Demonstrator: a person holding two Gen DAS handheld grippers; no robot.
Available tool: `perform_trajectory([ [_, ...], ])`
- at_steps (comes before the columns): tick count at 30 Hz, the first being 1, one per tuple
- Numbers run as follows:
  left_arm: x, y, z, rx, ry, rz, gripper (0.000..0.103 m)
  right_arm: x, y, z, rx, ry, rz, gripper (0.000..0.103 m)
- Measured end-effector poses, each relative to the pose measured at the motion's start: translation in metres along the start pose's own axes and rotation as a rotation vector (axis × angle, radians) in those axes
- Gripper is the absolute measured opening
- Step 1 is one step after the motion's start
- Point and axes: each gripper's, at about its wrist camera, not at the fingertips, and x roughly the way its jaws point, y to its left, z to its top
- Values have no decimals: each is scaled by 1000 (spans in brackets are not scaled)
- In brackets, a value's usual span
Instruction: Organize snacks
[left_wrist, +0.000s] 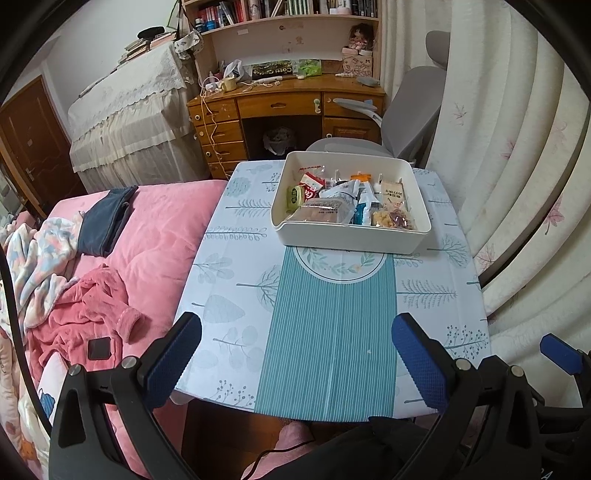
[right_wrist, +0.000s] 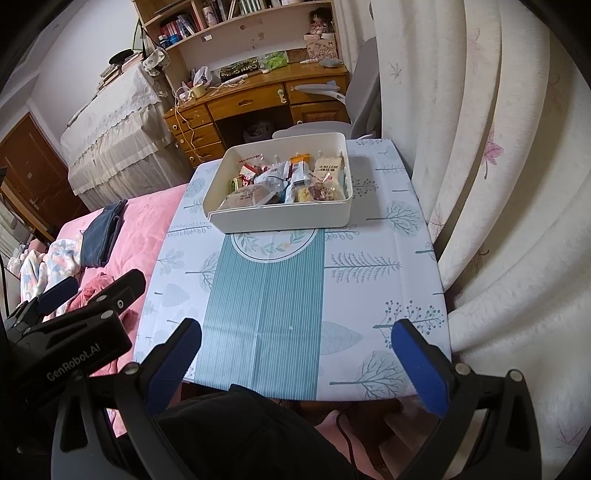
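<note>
A white rectangular bin (left_wrist: 351, 236) stands at the far end of a small table (left_wrist: 229, 295) and holds several wrapped snacks (left_wrist: 343, 201). The right wrist view shows the bin (right_wrist: 288, 218) and its snacks (right_wrist: 284, 182) too. My left gripper (left_wrist: 295, 354) is open and empty, held over the table's near edge, well short of the bin. My right gripper (right_wrist: 295, 354) is also open and empty at the near edge, to the right of the left one. The left gripper's body shows in the right wrist view (right_wrist: 88, 299).
The table wears a tree-print cloth with a teal striped runner (left_wrist: 328, 332). A pink bed (left_wrist: 155, 236) with clothes lies to the left. Curtains (left_wrist: 517, 184) hang close on the right. A grey chair (left_wrist: 413, 110) and a wooden desk (left_wrist: 280, 107) stand behind the table.
</note>
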Motion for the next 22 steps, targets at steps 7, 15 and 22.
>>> perform_trajectory([
  [7, 1, 0, 0, -3, 6, 0, 102, 2, 0, 0, 0, 4, 1, 103],
  [15, 1, 1, 1, -3, 6, -2, 102, 1, -1, 1, 0, 3, 0, 103],
  [22, 2, 0, 1, -1, 7, -4, 102, 2, -1, 2, -1, 4, 1, 103],
])
